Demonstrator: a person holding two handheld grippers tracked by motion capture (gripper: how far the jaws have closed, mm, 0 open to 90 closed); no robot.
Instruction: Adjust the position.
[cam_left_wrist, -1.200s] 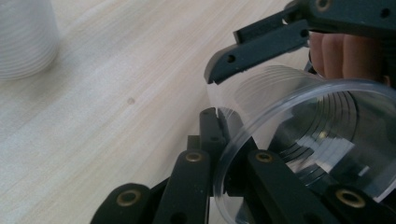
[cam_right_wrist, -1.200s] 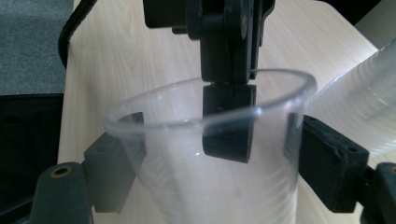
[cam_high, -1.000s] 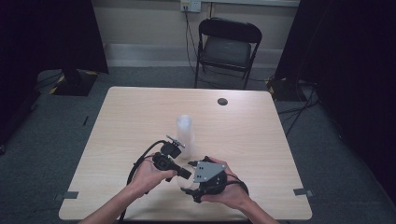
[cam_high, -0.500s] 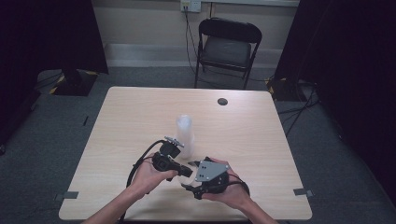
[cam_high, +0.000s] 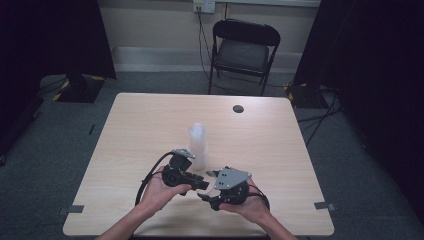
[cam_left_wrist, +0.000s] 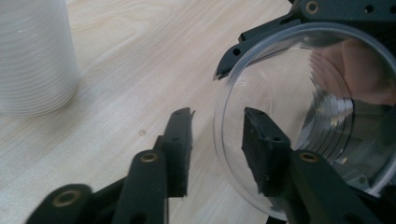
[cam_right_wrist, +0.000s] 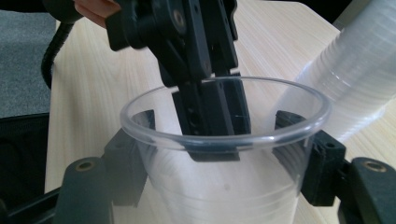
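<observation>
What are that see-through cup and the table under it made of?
The clear ribbed cup looks like thin glossy plastic: the black jaws show through its wall, and its rim catches light. The pale tabletop looks like wood or a wood-look laminate, matte, with faint grain lines; which one is unclear.

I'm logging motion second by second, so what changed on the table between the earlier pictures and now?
Almost nothing visibly moved. The left gripper and the right gripper stay close together near the table's front edge, as before. The right gripper's jaws grip a clear cup from outside, and the left gripper has one jaw inside its rim. The stack of cups and the small dark disc kept their places.
</observation>
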